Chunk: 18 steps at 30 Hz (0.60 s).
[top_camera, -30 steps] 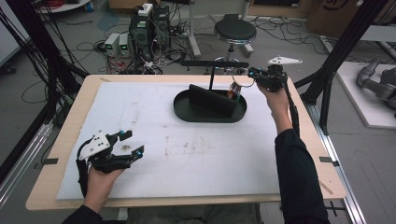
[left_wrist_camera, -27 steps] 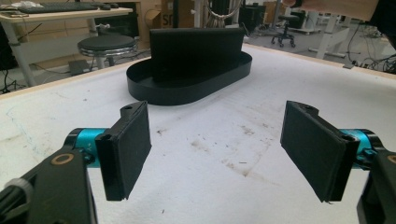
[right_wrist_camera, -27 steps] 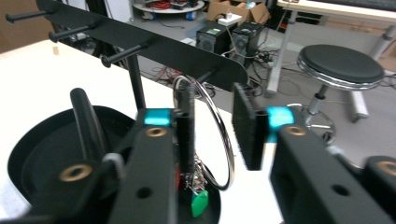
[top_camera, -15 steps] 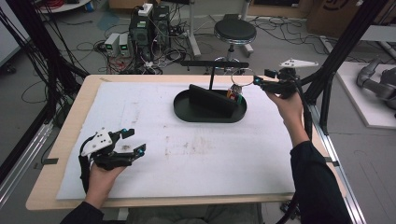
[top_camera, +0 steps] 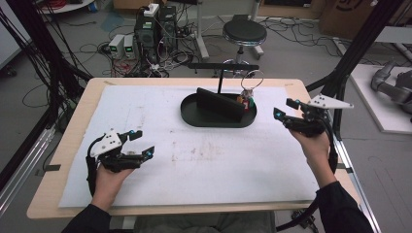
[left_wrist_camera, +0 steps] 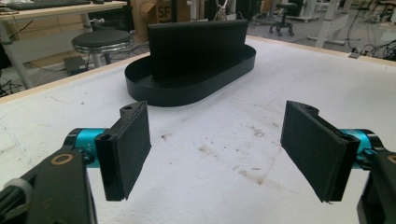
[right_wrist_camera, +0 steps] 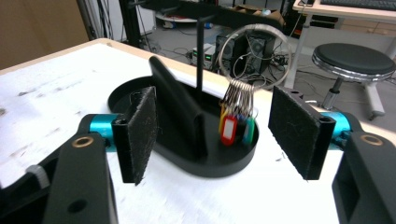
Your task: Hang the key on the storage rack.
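Item, key ring [top_camera: 249, 91]: hanging on the black tray's [top_camera: 194, 116] post at the desk's far side; your right tongs [top_camera: 282, 108], jaws just opened wide and empty, are backing away, so placement looks finished; your left tongs [top_camera: 141, 143] are idling wide open.

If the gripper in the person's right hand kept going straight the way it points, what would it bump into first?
Probably the bunch of key tags standing in the black oval tray; the right gripper has open jaws framing them, though depth is hard to judge.
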Each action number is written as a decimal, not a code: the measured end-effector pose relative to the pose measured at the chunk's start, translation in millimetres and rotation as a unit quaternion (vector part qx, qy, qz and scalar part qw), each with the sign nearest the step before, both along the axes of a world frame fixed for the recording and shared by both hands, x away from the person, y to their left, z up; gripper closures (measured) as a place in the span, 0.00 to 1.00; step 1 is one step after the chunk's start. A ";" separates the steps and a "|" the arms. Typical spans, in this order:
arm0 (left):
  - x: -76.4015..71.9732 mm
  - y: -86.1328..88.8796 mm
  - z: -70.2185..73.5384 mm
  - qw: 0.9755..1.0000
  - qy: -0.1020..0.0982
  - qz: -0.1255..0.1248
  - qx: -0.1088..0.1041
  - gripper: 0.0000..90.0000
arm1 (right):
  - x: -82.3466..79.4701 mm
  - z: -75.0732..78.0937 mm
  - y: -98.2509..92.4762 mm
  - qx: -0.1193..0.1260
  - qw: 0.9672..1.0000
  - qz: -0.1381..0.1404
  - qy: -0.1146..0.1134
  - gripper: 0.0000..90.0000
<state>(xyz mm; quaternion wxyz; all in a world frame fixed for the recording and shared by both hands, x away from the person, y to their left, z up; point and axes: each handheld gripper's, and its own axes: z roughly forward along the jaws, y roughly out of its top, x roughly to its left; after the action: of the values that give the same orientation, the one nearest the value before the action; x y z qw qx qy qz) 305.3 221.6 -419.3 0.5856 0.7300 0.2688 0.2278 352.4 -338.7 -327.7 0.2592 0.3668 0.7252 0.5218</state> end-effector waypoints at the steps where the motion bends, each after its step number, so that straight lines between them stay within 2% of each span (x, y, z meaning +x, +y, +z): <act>1: -0.3 -0.3 0.1 1.000 0.000 0.002 0.000 0.27 | -4.9 -5.0 -1.4 0.002 1.000 0.001 0.003 0.36; 4: -2.2 -0.3 0.4 1.000 -0.002 0.006 0.002 0.27 | -19.0 -20.9 -4.7 0.009 1.000 0.003 0.003 0.34; 8: -4.3 1.0 0.1 1.000 -0.003 0.014 0.007 0.27 | -33.4 -42.1 -6.5 0.000 1.000 0.006 0.000 0.32; 13: -7.9 3.2 -0.6 1.000 -0.005 0.026 0.016 0.27 | -38.6 -59.6 -7.6 -0.002 1.000 0.004 0.006 0.32; 18: -10.9 6.3 -1.9 0.999 -0.005 0.037 0.018 0.27 | -39.5 -72.5 -7.5 -0.019 1.000 -0.007 0.012 0.32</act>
<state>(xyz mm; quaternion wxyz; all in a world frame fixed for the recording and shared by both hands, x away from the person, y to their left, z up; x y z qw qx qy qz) 294.4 227.9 -421.2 0.5647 0.7292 0.2882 0.2576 312.9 -346.2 -400.2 0.2612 0.3729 0.7352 0.5021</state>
